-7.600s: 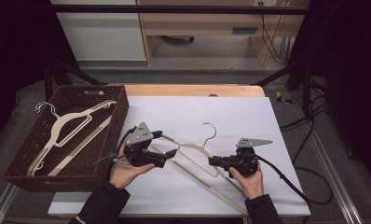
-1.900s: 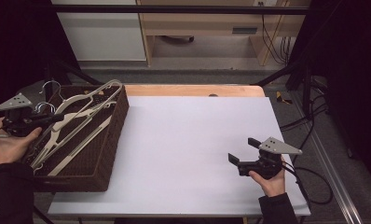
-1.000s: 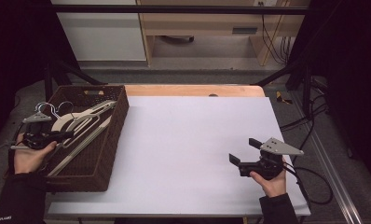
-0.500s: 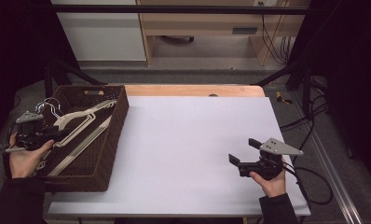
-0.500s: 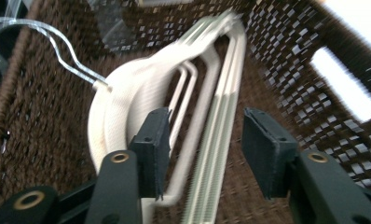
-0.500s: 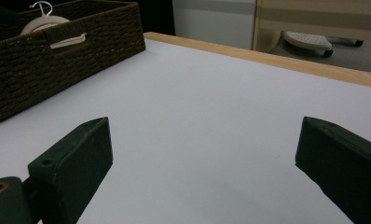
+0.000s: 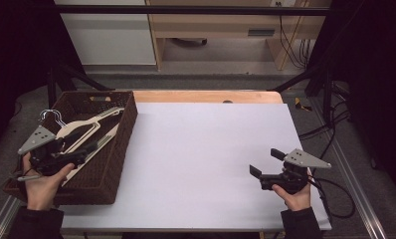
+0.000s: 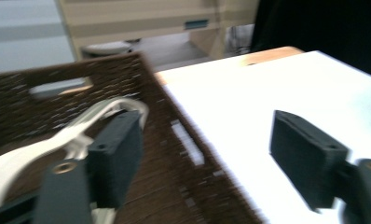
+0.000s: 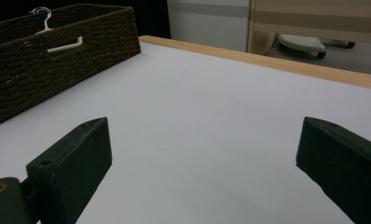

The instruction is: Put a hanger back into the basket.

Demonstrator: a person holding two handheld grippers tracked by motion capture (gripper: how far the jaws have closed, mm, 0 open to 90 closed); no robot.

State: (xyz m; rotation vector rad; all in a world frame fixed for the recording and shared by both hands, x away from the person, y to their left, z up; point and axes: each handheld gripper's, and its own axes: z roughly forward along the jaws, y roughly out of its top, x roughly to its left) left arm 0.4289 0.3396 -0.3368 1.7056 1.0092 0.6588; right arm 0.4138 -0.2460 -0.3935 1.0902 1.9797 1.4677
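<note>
Over dark woven wicker basket point(image 7: 117, 149): left gripper point(image 7: 89, 148) fingers just been opening, released from cream wooden hangers point(image 7: 81, 130); snag risk on withdrawal. Right gripper point(image 7: 263, 163) spread, empty.

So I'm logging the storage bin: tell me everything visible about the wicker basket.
The wicker basket is dark brown, woven and rectangular, with a slot handle cut in its far end wall. It sits upright on the table's left edge, partly on the white sheet. Cream hangers lie inside, one wire hook poking above the rim.
</note>
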